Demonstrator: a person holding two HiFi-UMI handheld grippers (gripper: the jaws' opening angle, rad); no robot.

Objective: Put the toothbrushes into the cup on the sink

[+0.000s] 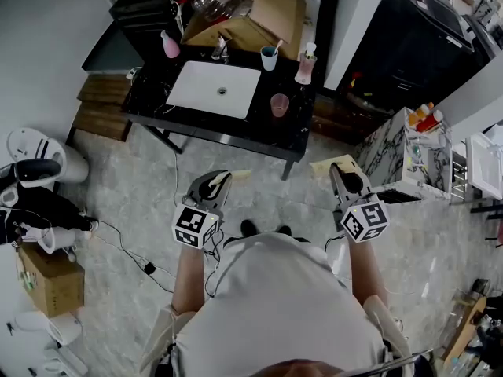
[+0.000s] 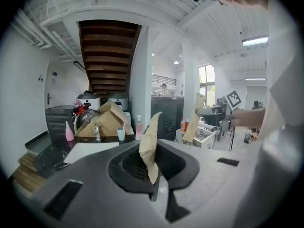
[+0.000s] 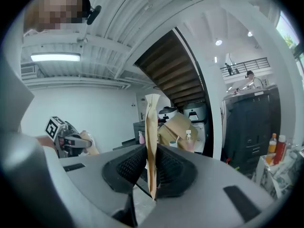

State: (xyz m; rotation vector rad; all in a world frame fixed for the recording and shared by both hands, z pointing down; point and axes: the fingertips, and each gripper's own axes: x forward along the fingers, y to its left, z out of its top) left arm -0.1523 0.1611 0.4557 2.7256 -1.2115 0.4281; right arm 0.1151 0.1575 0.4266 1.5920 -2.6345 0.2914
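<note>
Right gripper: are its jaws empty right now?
No, the right gripper is shut on a tan paper packet that stands upright between its jaws.

We see an open cardboard box (image 1: 259, 14) at the back of the black worktop (image 1: 263, 132), with a pink bottle (image 1: 170, 45) near its left end and a pump bottle (image 1: 306, 64) toward its right. A smaller carton (image 1: 51, 281) sits on the grey floor (image 1: 118, 187), with a cable (image 1: 126, 248) nearby.

- A staged test space in an open loft rather than a home bathroom: a white sink (image 1: 214, 89) is set into a free-standing black desk (image 1: 295, 136).
- Cardboard boxes (image 1: 271, 10), loose floor cables (image 1: 126, 246) and a wooden staircase (image 2: 109, 56) overhead.
</note>
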